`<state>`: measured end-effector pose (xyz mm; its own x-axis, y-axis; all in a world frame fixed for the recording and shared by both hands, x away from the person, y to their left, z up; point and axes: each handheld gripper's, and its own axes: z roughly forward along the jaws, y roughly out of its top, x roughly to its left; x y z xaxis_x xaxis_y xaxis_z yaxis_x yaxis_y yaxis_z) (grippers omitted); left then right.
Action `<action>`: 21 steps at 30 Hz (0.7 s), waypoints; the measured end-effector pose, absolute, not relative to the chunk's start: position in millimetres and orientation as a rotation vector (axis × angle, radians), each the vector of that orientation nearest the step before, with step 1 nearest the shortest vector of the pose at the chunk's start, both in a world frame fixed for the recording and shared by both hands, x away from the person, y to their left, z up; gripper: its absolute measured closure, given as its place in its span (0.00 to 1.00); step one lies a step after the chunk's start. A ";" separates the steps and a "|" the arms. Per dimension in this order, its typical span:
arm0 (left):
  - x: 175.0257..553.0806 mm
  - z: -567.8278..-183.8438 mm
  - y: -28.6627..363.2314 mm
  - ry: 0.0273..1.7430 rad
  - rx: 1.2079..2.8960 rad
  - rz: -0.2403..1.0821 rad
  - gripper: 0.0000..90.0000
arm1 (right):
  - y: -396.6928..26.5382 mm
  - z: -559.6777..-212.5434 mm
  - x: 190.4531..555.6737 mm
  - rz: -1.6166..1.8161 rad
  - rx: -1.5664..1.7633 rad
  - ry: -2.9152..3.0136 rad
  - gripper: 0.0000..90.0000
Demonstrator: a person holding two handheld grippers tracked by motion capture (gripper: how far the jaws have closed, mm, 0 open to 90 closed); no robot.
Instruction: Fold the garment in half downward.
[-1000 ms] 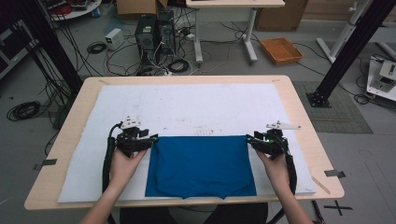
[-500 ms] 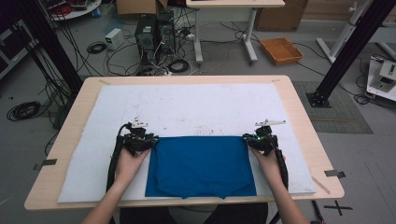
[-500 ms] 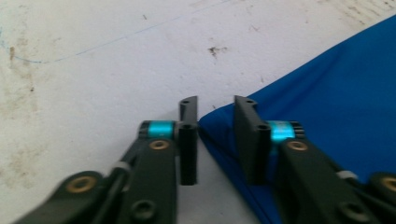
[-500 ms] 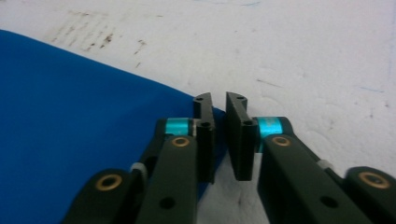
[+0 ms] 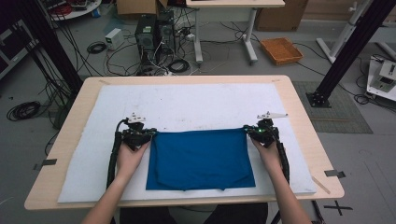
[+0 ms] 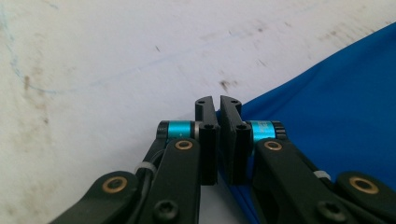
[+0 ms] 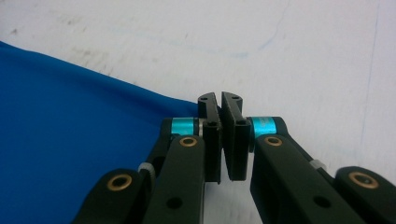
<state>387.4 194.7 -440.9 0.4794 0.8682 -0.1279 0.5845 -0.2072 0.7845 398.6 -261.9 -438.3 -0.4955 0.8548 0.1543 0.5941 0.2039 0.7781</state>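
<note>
A blue cloth lies flat on the white mat, near the table's front edge. My left gripper sits at its far left corner and my right gripper at its far right corner. Both pairs of jaws have just been closing. In the left gripper view the left gripper is shut with a fold of blue cloth pinched between the pads. In the right gripper view the right gripper is shut where the cloth corner runs in between the jaws.
The wooden table borders the stained mat on all sides. Bare mat stretches beyond the cloth toward the far edge. Past the table, the floor holds computer towers, cables, an orange tray and black stand legs.
Both grippers' jaws closed onto the cloth's far corners. The right gripper shifted a little left, toward the cloth. The left hand stayed in place.
</note>
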 end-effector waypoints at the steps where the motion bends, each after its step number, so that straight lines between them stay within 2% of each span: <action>1: 390.8 -440.4 195.0 1.209 1.911 0.444 0.95 | -260.9 -436.9 402.8 1.182 1.359 2.173 0.97; 12: 410.2 -444.2 194.6 1.230 1.886 0.463 0.95 | -257.2 -441.2 428.0 1.136 1.353 2.185 0.97; 15: 409.2 -442.4 195.1 1.231 1.873 0.471 0.93 | -257.0 -440.6 427.8 1.144 1.340 2.179 0.92; 18: 407.0 -438.3 196.4 1.226 1.855 0.503 0.76 | -257.7 -438.8 426.5 1.149 1.341 2.174 0.86; 19: 404.9 -434.4 198.4 1.213 1.839 0.518 0.76 | -258.8 -437.8 425.8 1.158 1.342 2.167 0.83; 20: 401.0 -428.7 201.4 1.194 1.814 0.520 0.65 | -261.4 -433.8 422.5 1.182 1.341 2.152 0.75; 21: 399.7 -427.0 202.2 1.188 1.805 0.520 0.62 | -262.5 -432.3 421.1 1.191 1.335 2.151 0.73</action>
